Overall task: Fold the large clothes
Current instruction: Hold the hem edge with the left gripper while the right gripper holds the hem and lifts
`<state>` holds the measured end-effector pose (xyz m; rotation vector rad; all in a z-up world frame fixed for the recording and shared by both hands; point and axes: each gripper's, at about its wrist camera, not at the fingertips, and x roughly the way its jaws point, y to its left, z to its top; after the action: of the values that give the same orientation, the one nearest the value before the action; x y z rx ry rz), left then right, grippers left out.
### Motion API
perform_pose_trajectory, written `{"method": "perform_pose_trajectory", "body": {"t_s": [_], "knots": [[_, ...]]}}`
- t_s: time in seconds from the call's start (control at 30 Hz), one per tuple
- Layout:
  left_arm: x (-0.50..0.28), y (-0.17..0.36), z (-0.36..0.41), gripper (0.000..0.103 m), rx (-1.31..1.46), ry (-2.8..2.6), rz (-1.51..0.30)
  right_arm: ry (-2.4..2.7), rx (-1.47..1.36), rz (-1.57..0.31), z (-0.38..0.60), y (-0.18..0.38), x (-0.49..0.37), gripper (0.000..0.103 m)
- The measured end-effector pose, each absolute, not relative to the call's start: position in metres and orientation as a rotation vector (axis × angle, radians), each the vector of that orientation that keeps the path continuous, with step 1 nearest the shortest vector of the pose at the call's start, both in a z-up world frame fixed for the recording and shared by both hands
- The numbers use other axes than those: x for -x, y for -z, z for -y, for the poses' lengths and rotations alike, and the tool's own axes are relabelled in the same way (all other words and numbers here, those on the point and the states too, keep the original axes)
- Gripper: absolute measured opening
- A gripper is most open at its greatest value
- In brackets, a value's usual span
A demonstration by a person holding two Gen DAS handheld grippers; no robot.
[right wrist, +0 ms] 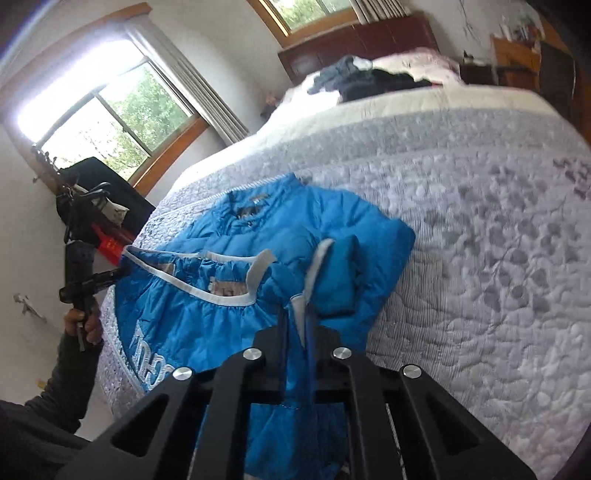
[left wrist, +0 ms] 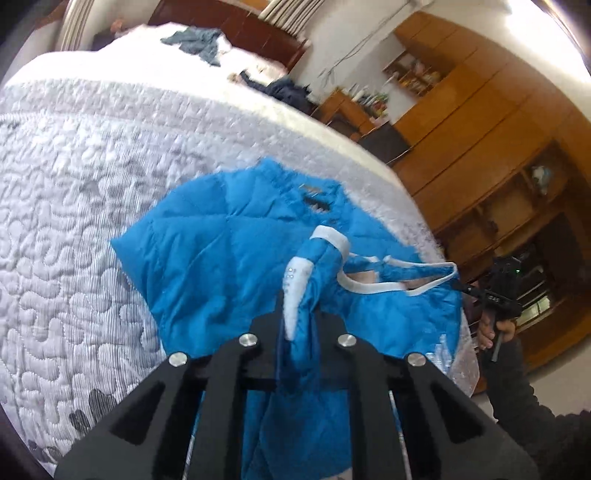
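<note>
A bright blue quilted jacket [left wrist: 229,240] with white trim lies on the bed near its edge, its lower part lifted. In the left wrist view my left gripper [left wrist: 297,317] is shut on a bunched blue fold with a white strip. My right gripper [left wrist: 466,288], held by a hand, pinches the white-trimmed hem at the far right. In the right wrist view my right gripper [right wrist: 299,317] is shut on a white-edged fold of the jacket [right wrist: 280,229]. At the left of that view, my left gripper [right wrist: 117,274] grips the hem. The hem stretches between the two grippers.
The bed [left wrist: 74,184] wears a white and grey quilt [right wrist: 480,240]. Dark and grey clothes [right wrist: 369,77] lie near the wooden headboard [left wrist: 236,26]. Wooden cabinets [left wrist: 480,129] stand beyond the bed's right side. A window [right wrist: 122,114] and a dark stand are on the left.
</note>
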<state>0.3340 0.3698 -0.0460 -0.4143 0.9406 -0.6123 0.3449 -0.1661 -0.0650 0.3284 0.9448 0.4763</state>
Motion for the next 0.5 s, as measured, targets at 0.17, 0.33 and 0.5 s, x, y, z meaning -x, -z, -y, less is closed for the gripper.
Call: {"method": "perform_pose_trajectory", "body": {"t_s": [0.17,0.33,0.5], "knots": [[-0.315,-0.006,-0.371,0.009,0.378,0.645,-0.839,-0.461,-0.28,-0.85,0.16,0.023,-0.332,0.006],[-0.326,-0.067,-0.371,0.009,0.301,0.637,-0.73,-0.414,-0.24,-0.713,0.161,-0.029,-0.338,0.006],[-0.374,-0.104,-0.369,0.009,0.248,0.597,-0.67,-0.344,-0.2,-0.628,0.16,-0.07,-0.378,0.006]]}}
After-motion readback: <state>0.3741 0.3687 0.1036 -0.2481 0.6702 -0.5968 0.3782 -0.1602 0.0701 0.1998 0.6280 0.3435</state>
